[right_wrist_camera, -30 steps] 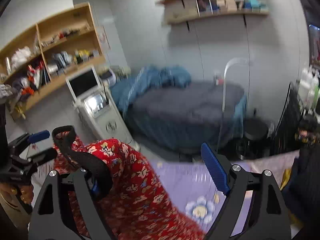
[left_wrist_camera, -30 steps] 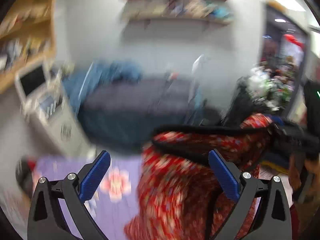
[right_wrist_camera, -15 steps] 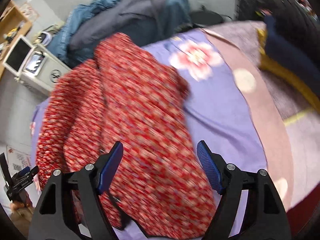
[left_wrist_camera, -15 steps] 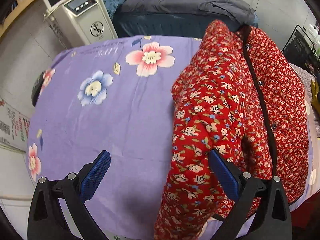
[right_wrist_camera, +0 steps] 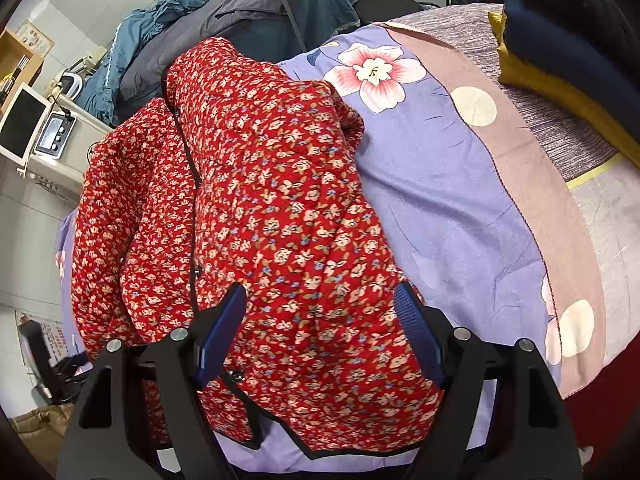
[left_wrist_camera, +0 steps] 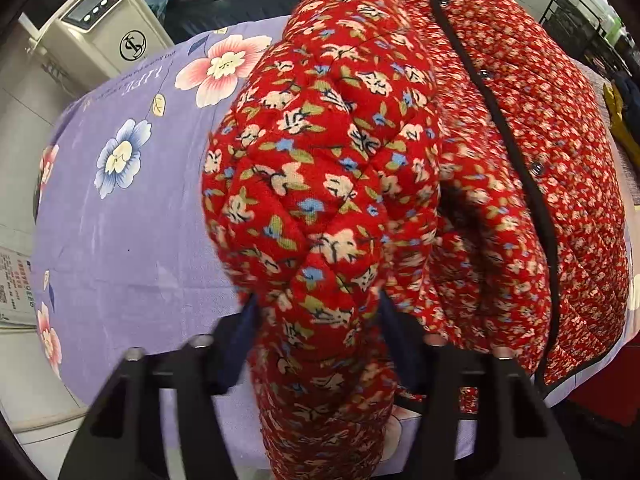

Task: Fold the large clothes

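Your left gripper (left_wrist_camera: 316,312) is closing, its jaws coming in on a bunched fold of the red floral quilted jacket (left_wrist_camera: 460,152), with the cloth already squeezed between the blue pads. That jacket lies on the purple flowered bedsheet (left_wrist_camera: 120,220), filling the left wrist view from twelve round to five o'clock, black trim and snaps running down its front. Your right gripper (right_wrist_camera: 320,320) is spread wide, jaws parted on either side of the hem, which lies loose between them and is not pinched. At ten o'clock in the right view, a white machine with a screen (right_wrist_camera: 40,136).
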{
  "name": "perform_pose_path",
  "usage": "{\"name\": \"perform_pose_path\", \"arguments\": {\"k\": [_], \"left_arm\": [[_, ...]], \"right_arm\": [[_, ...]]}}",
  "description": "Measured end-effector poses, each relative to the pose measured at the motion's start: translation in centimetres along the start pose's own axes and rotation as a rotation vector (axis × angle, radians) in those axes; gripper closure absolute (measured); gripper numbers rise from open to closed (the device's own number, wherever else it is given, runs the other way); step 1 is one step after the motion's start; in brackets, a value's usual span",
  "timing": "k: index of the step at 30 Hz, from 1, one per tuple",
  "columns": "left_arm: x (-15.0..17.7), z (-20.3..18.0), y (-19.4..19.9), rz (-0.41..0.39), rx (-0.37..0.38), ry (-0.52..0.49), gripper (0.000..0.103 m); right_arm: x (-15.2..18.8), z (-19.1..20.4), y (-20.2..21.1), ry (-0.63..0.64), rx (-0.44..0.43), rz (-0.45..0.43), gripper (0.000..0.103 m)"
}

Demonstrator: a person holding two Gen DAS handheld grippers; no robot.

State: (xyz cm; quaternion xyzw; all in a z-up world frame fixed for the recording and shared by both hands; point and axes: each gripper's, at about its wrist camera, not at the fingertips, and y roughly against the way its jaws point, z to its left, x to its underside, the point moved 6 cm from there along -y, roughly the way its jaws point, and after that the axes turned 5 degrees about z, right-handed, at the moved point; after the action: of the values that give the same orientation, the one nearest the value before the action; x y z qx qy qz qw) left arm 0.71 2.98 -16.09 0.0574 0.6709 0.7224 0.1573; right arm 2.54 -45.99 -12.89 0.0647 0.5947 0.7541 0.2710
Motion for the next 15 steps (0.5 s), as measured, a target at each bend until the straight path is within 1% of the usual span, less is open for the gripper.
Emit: {"name": "perform_pose_path", "arguments": {"k": [2,3,4,6,7,9,10,12,13,15], "left_arm": [[-0.5,1.4,0.3,-0.003,0.005,0.01,0.083],[-1.0,2.9,0.5,-0.012,0.005,0.034,0.087],[-1.7,4.9,1.0,-0.029,-0.013,0.072,0.089],[-3.8,8.9,2.2,-0.073,-0.083,0.122,0.09],[-5.0,11.9,3.2,-0.108,-0.14,0.155,0.09],[-7.4,17.5,5.3,-0.165,-0.206,0.223,0.09],[-8.3,19.6,6.3,-0.183,-0.214,0.249,0.09],[-11.0,25.4,9.0,-0.234,-0.241,0.346,0.09],[-11.8,27.4,9.8,-0.248,-0.244,0.377,0.09],[-14.2,32.8,12.3,-0.281,-0.242,0.463,0.09]], "right_arm": [[0.0,0.3,0.1,-0.009,0.003,-0.009,0.027],[-0.1,0.4,0.1,-0.013,0.007,-0.016,0.027],[-0.1,0.4,0.1,-0.016,0.01,-0.021,0.027],[0.0,0.6,0.2,-0.023,0.014,-0.025,0.027],[0.1,0.7,0.2,-0.024,0.019,-0.025,0.027],[0.2,1.0,0.4,-0.025,0.029,-0.03,0.027],[0.3,1.2,0.5,-0.023,0.035,-0.032,0.027],[0.3,1.6,0.5,-0.015,0.046,-0.033,0.027],[0.3,1.9,0.6,-0.01,0.051,-0.036,0.027],[0.3,2.3,0.8,-0.008,0.052,-0.044,0.027]]}}
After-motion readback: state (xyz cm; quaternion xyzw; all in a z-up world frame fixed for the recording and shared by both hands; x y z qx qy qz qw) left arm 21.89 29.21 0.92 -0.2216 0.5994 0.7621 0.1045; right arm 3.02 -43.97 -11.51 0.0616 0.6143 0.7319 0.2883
